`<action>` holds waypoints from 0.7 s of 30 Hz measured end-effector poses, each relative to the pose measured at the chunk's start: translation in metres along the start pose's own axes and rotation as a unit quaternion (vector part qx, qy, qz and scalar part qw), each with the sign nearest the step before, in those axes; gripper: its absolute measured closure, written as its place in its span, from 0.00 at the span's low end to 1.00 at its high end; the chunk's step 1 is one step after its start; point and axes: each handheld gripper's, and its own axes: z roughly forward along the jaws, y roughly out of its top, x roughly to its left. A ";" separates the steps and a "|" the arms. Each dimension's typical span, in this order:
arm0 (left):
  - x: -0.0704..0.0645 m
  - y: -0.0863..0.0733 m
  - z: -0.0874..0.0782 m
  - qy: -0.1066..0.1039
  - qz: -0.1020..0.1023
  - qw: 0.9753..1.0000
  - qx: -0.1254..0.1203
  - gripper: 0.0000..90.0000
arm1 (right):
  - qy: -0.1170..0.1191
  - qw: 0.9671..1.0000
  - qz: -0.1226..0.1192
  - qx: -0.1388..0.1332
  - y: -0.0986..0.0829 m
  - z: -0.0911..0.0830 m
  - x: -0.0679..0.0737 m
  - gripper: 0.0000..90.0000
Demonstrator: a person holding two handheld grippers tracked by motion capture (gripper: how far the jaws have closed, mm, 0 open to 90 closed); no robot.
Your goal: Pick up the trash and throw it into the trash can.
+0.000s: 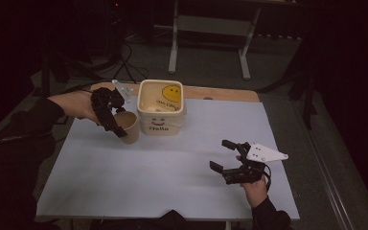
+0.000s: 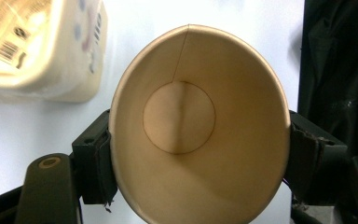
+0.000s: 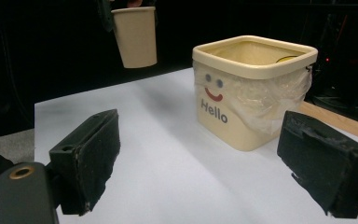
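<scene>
A tan paper cup (image 1: 129, 125) hangs above the white table sheet, just left of the cream "Hello" bin (image 1: 160, 106). My left gripper (image 1: 115, 125) is shut on the cup near its rim; in the left gripper view the cup (image 2: 198, 126) is empty and squeezed oval between the two jaws. My right gripper (image 1: 223, 155) rests open low over the table's front right, with nothing between its fingers. From the right gripper view the cup (image 3: 135, 36) floats clear of the sheet, with the bin (image 3: 249, 88) to its right.
The bin is lined with a clear plastic bag and has a smiley face inside. The white sheet (image 1: 172, 167) covers most of a wooden table (image 1: 230, 94). Desk legs and cables stand on the dark floor beyond the far edge.
</scene>
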 end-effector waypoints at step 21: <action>0.005 0.017 -0.020 0.014 0.001 1.000 -0.018 0.28 | 0.001 1.000 -0.003 0.004 0.000 0.002 0.001 0.14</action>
